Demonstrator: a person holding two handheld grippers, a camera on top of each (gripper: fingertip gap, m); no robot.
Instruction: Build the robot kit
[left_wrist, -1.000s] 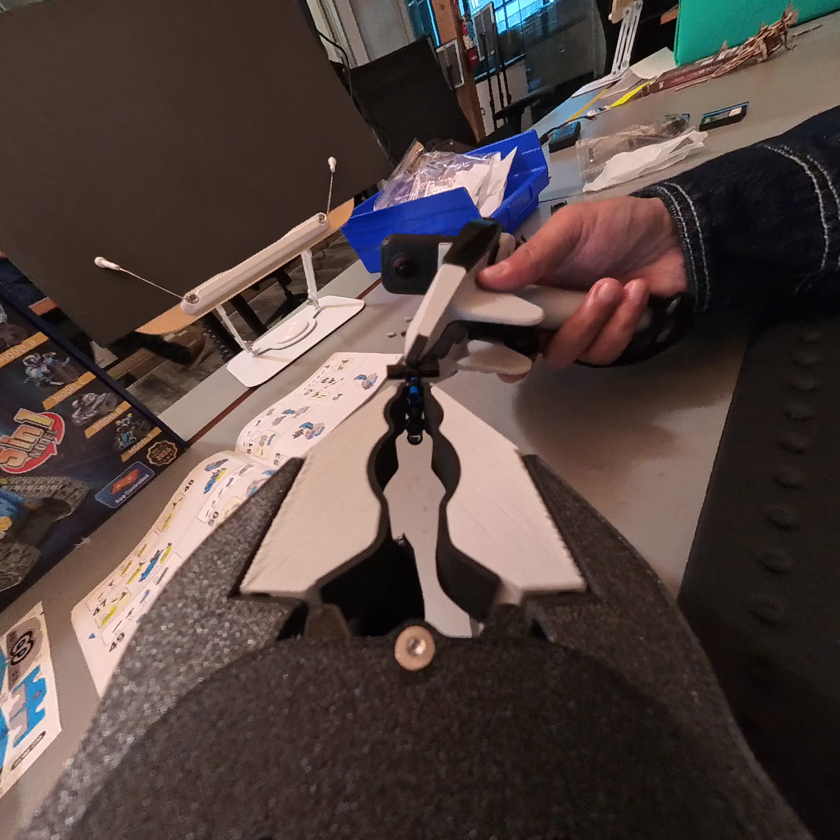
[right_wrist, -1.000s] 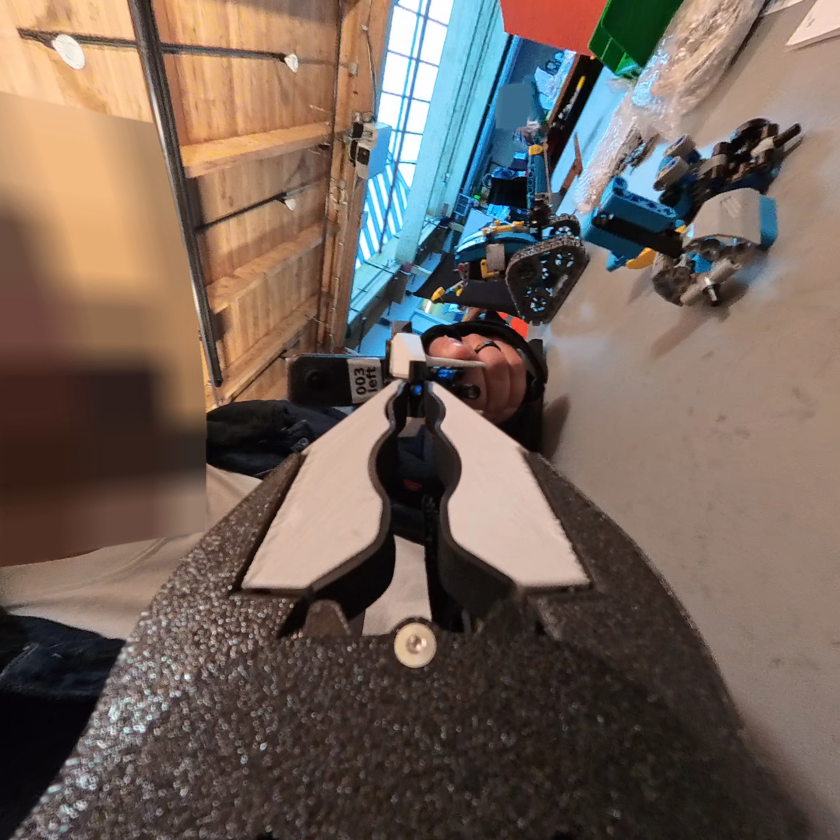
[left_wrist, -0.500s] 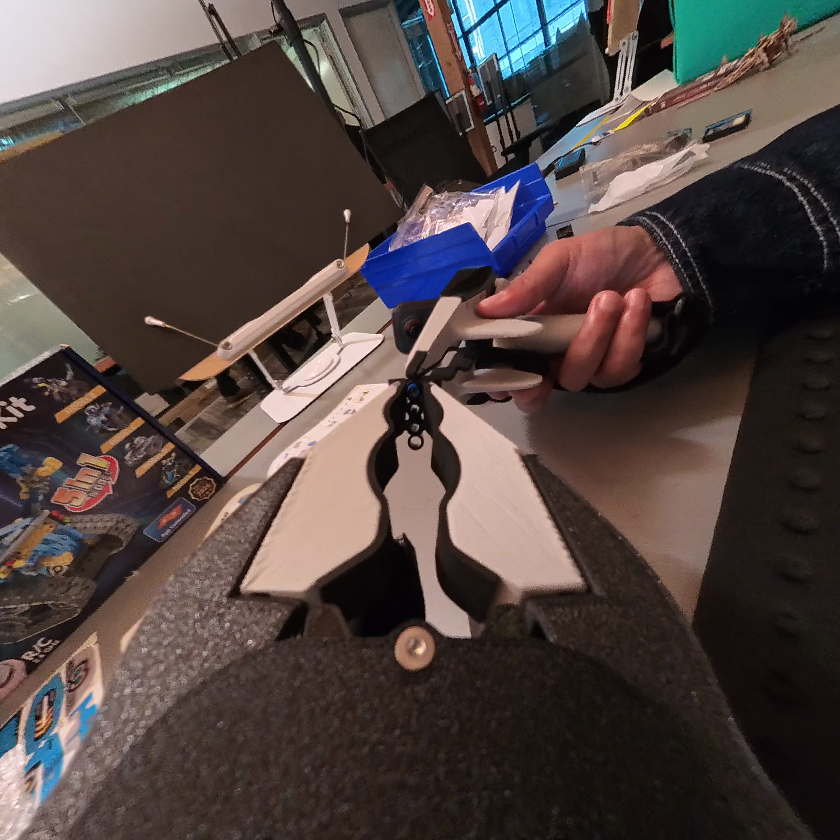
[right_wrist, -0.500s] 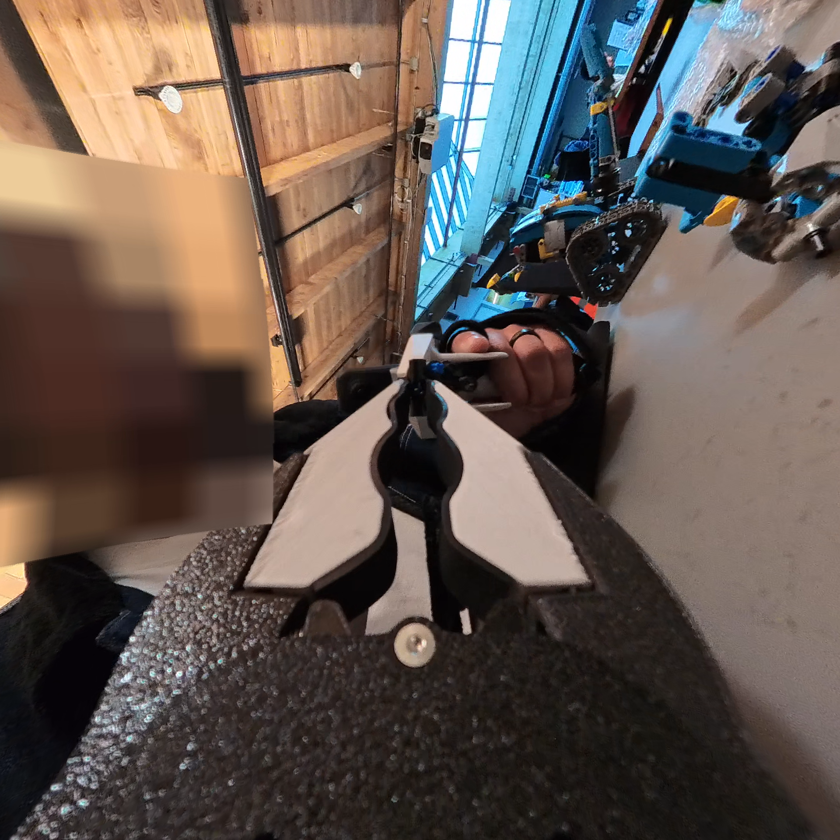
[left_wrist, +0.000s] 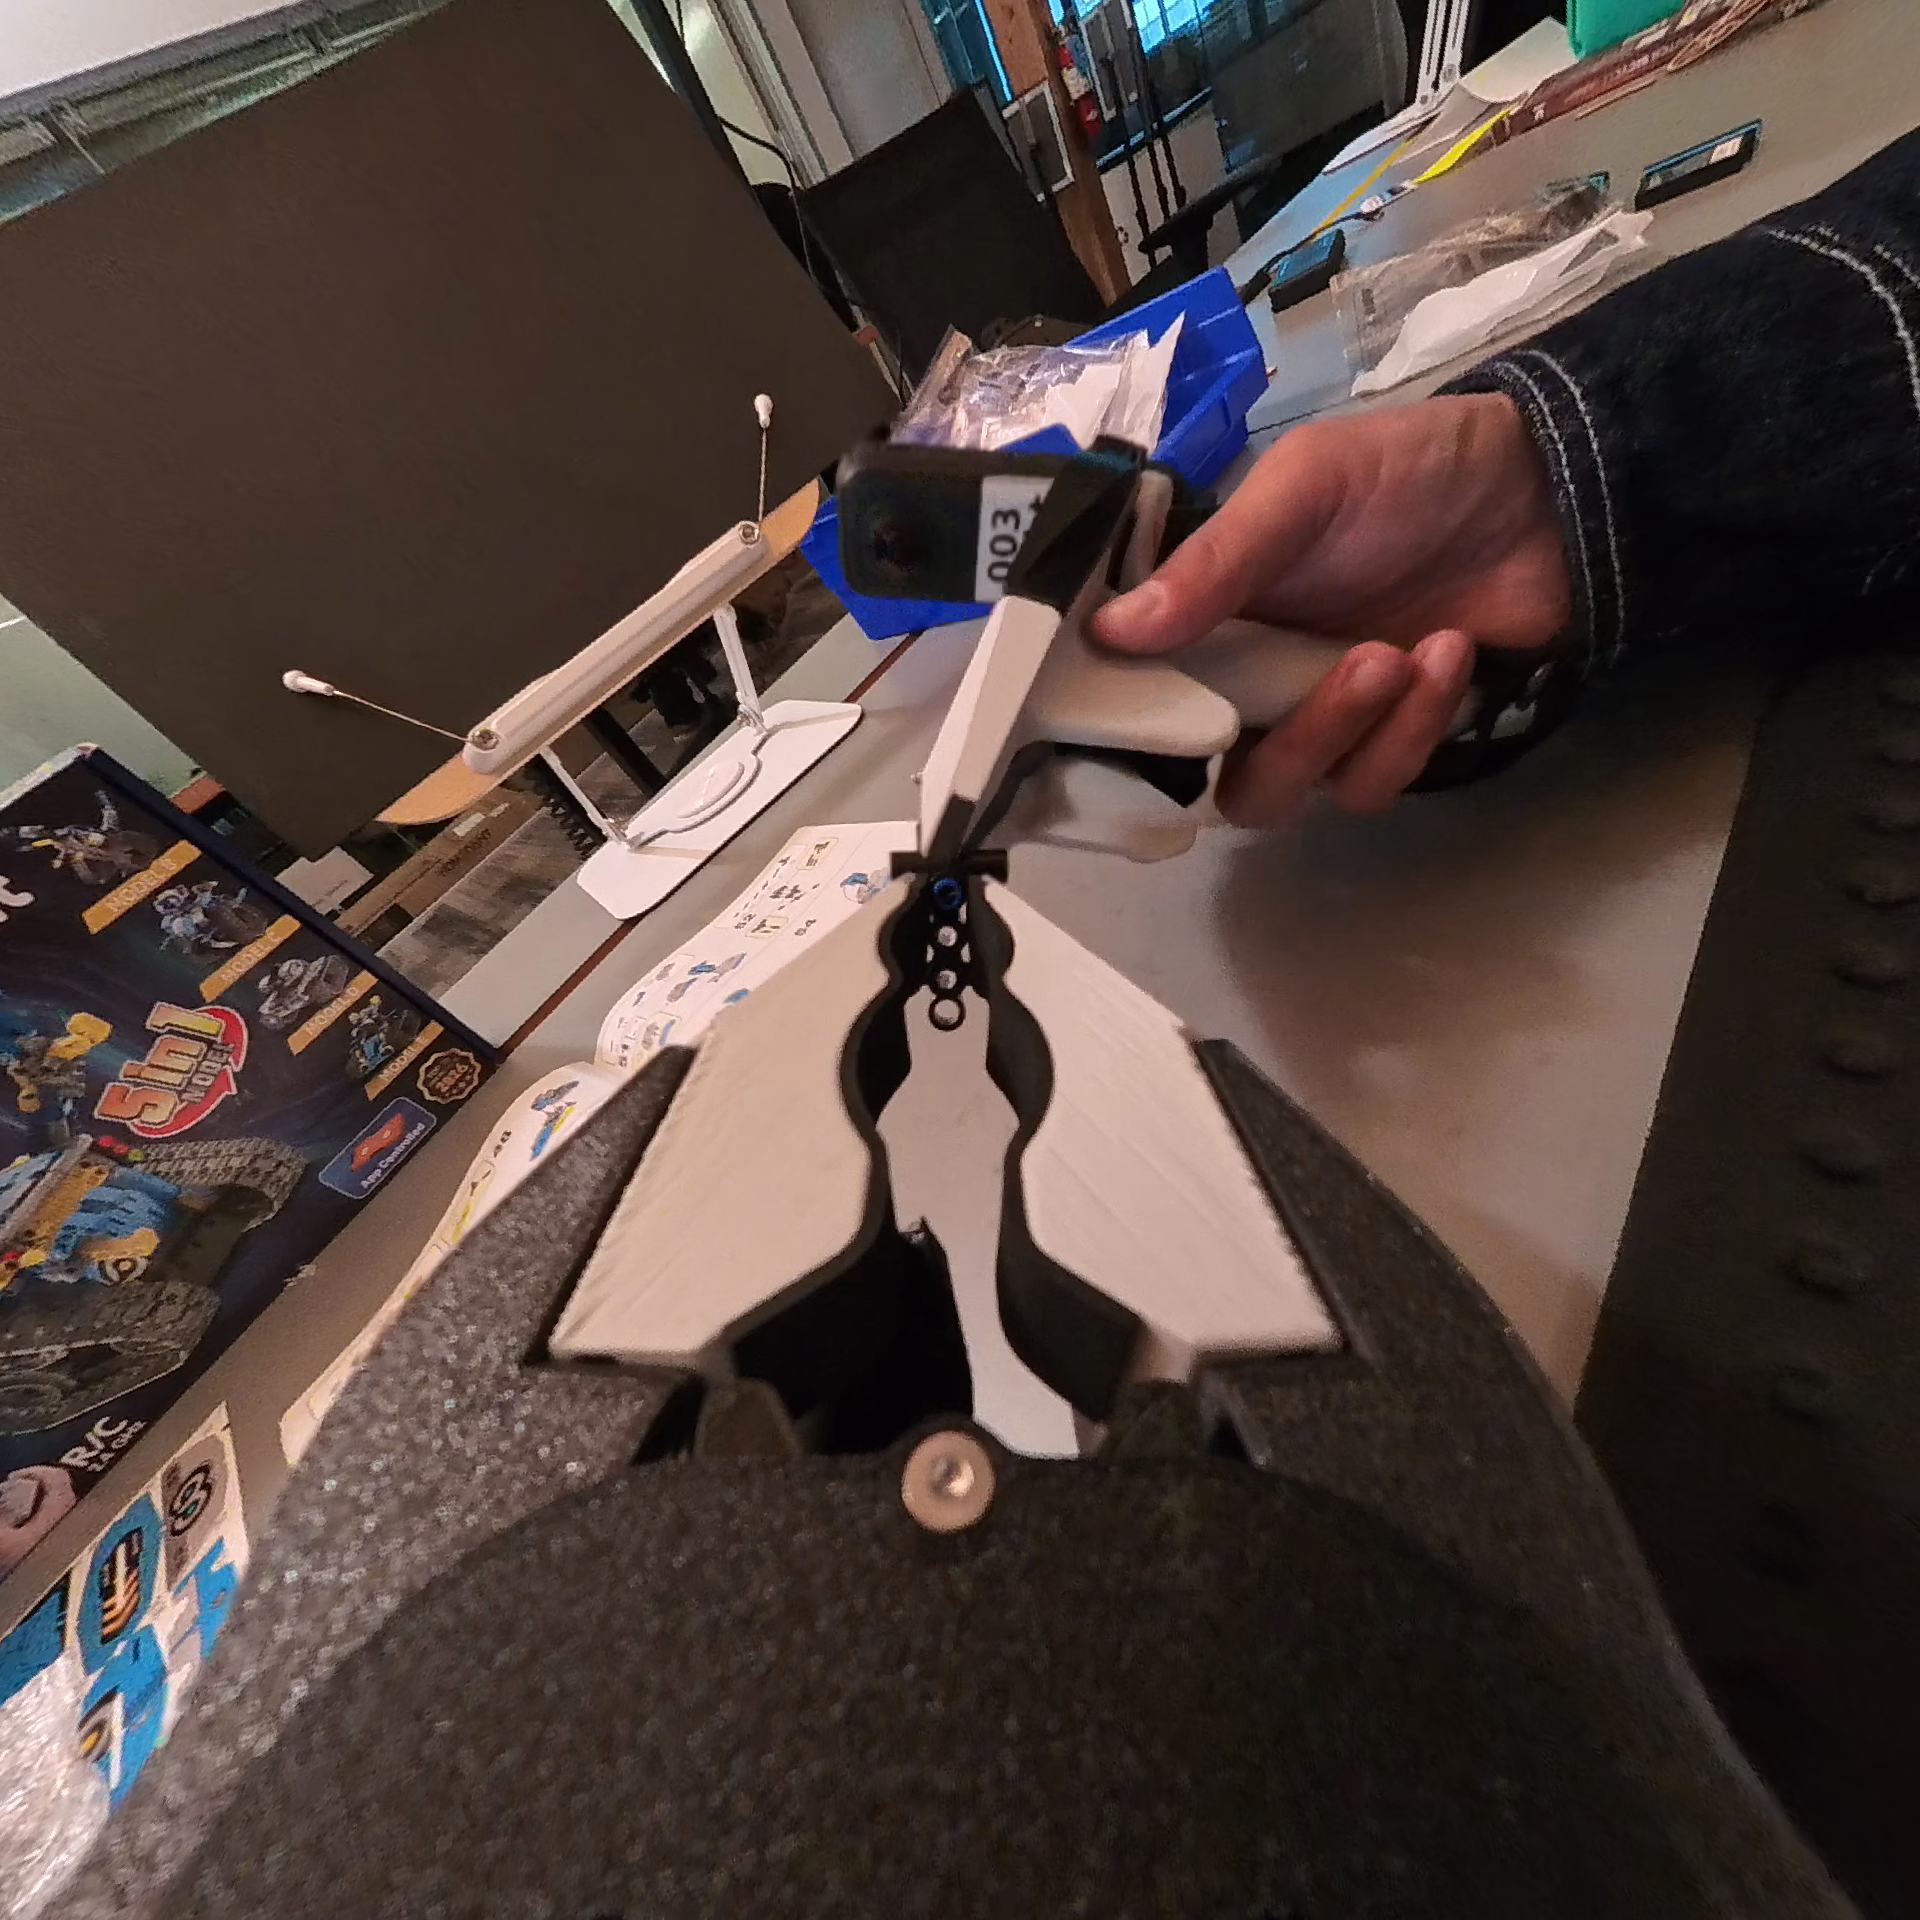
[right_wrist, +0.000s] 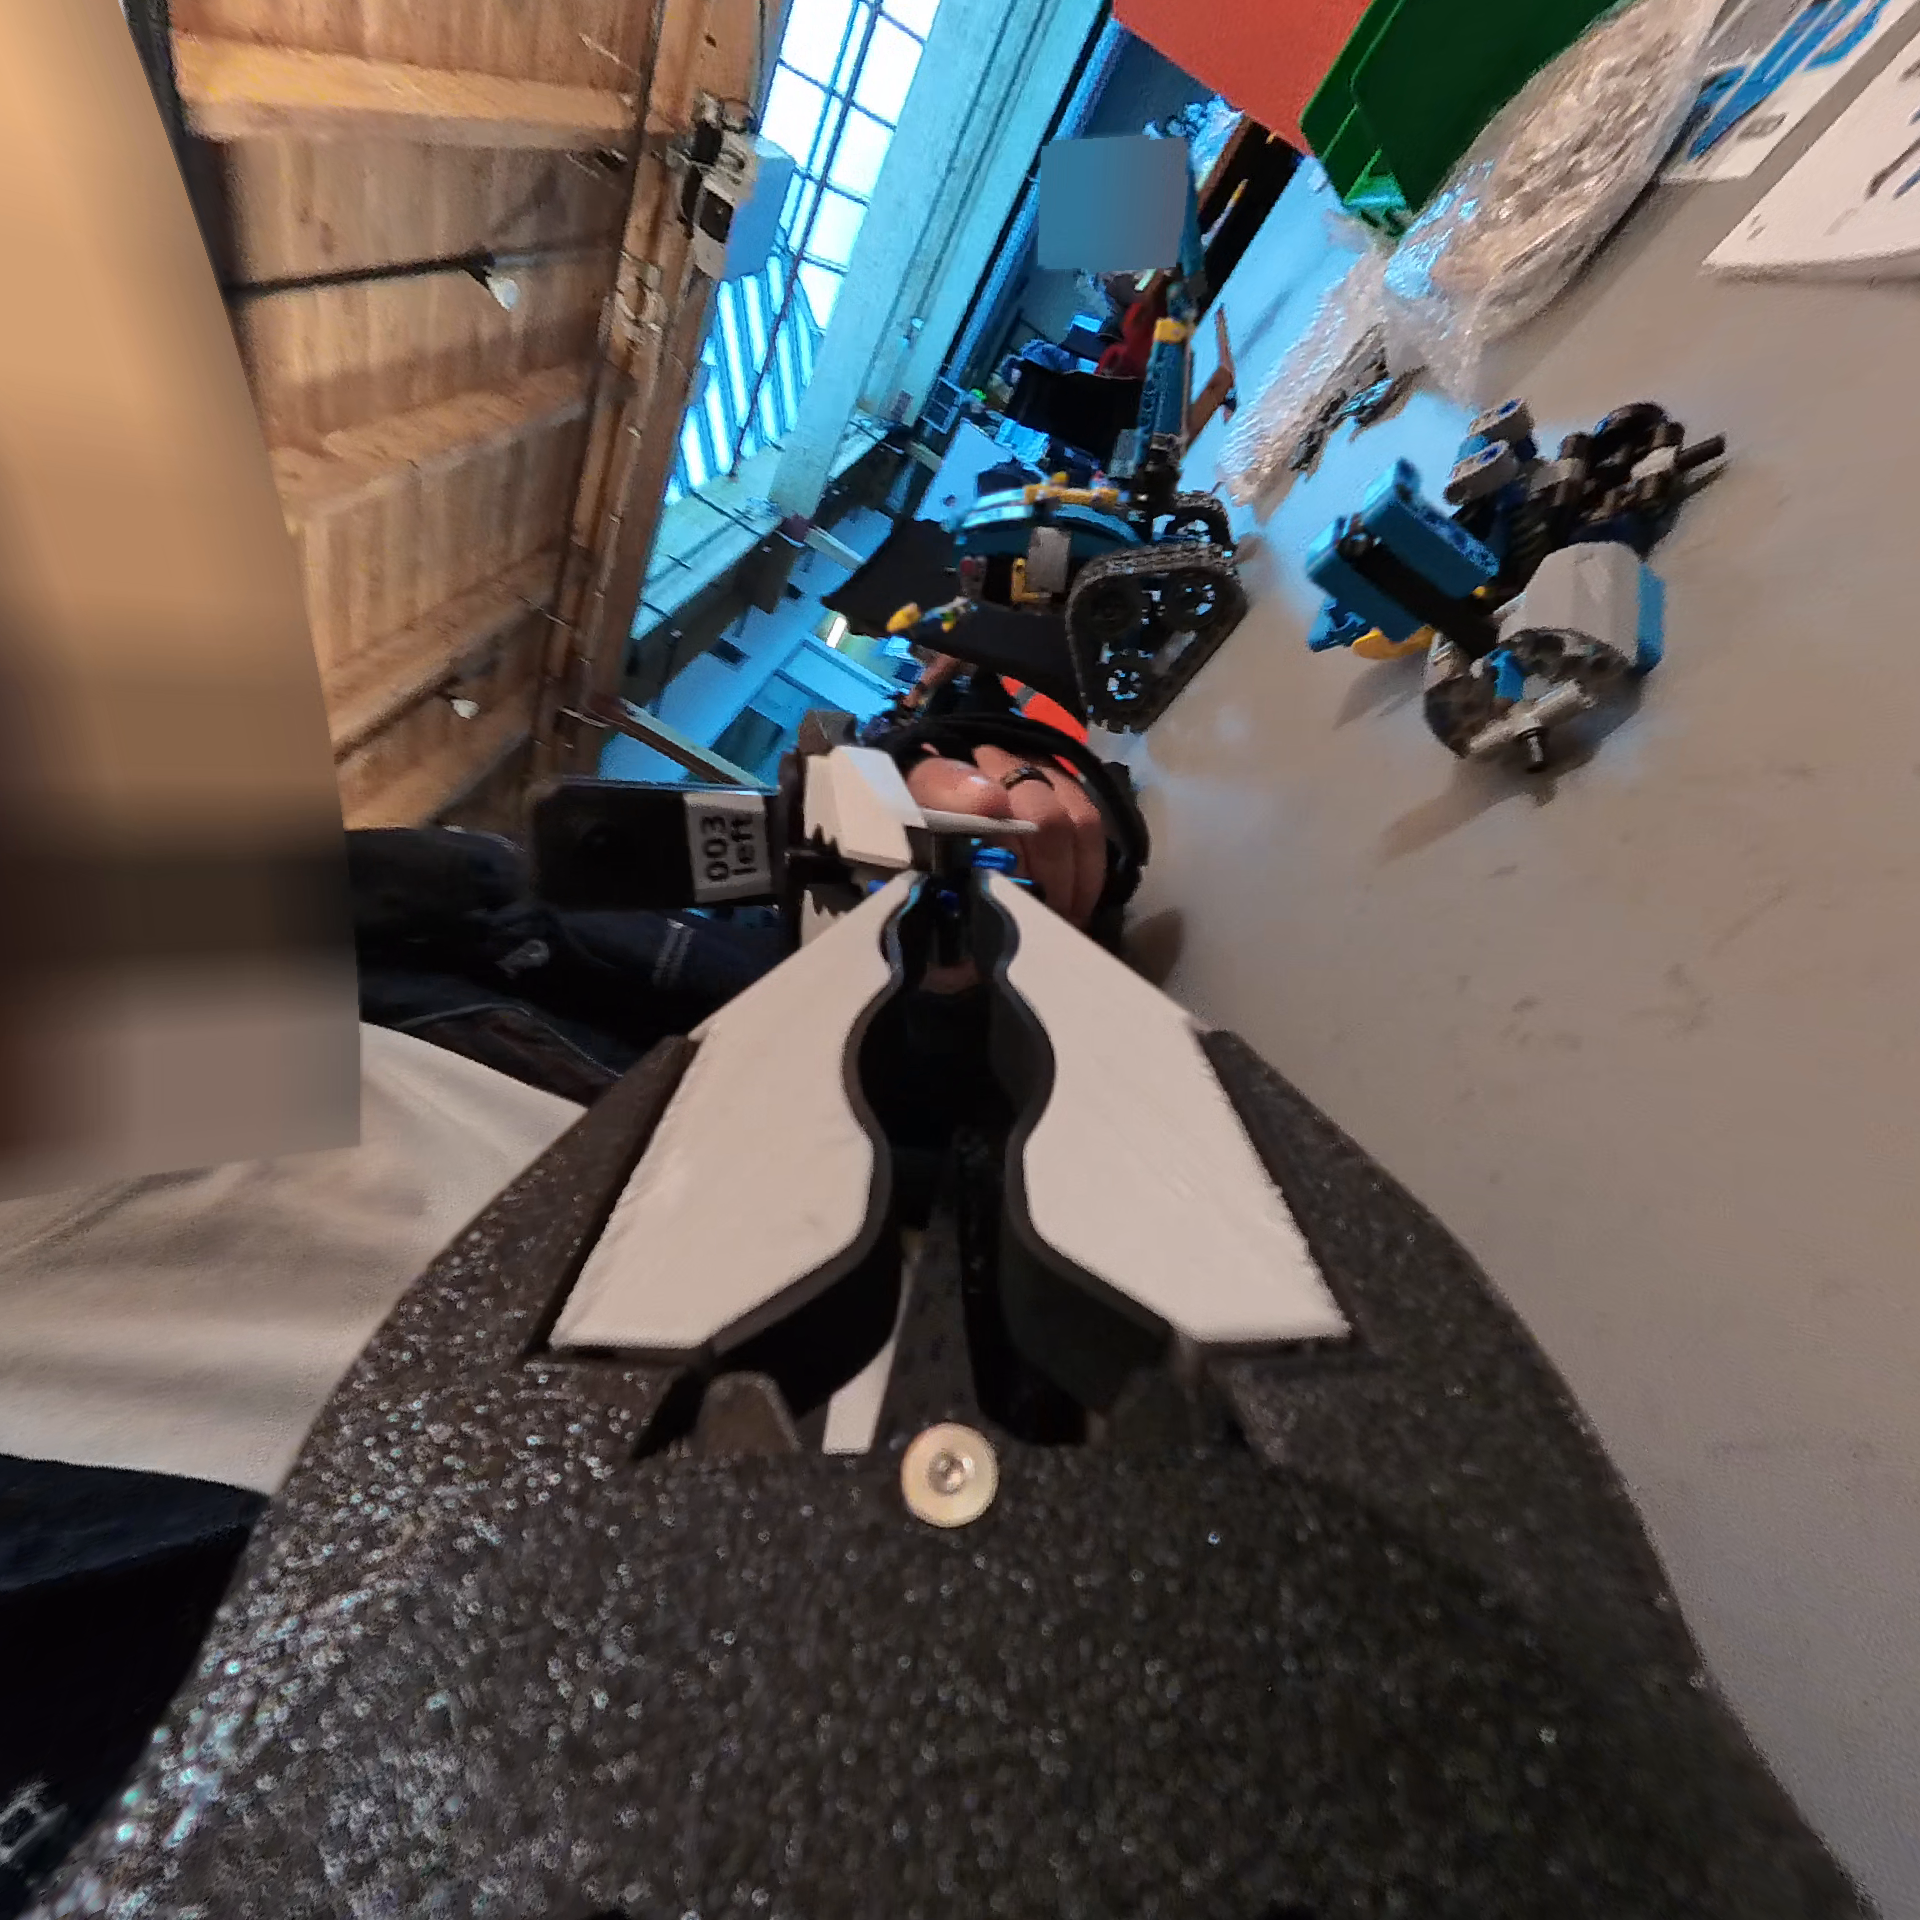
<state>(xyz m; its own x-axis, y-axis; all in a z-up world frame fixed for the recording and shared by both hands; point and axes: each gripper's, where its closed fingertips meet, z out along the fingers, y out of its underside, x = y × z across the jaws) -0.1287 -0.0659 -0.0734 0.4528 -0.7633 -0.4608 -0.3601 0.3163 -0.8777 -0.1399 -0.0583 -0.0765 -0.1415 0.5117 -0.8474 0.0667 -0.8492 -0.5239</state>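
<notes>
In the left wrist view my left gripper (left_wrist: 945, 906) is shut on a small black beam with holes (left_wrist: 945, 961), held above the grey table (left_wrist: 1403, 987). A blue pin (left_wrist: 943, 888) sits in the beam's top hole. My right gripper (left_wrist: 951, 831), held by a hand (left_wrist: 1351, 582), comes down steeply onto the beam's top end, shut on a short black axle (left_wrist: 948, 860) lying crosswise there. In the right wrist view my right gripper (right_wrist: 945, 899) meets the left gripper's white fingers (right_wrist: 862, 821) tip to tip. The blue pin (right_wrist: 987, 857) shows between them.
A building-kit box (left_wrist: 156, 1091), open instruction booklet (left_wrist: 727, 956), sticker sheet (left_wrist: 125, 1579), white stand with antennas (left_wrist: 644, 644) and blue bin (left_wrist: 1195, 395) lie left and behind. A dark studded mat (left_wrist: 1818, 1039) is right. A tracked model (right_wrist: 1132, 592), blue part-built assembly (right_wrist: 1507, 592) and plastic bags (right_wrist: 1538, 197) sit farther off. Only a small space, under 4 cm, lies between the two pairs of fingers.
The right gripper has tipped up to a steeper angle over the left gripper's tips, and both views have swung. The beam stays in the left gripper.
</notes>
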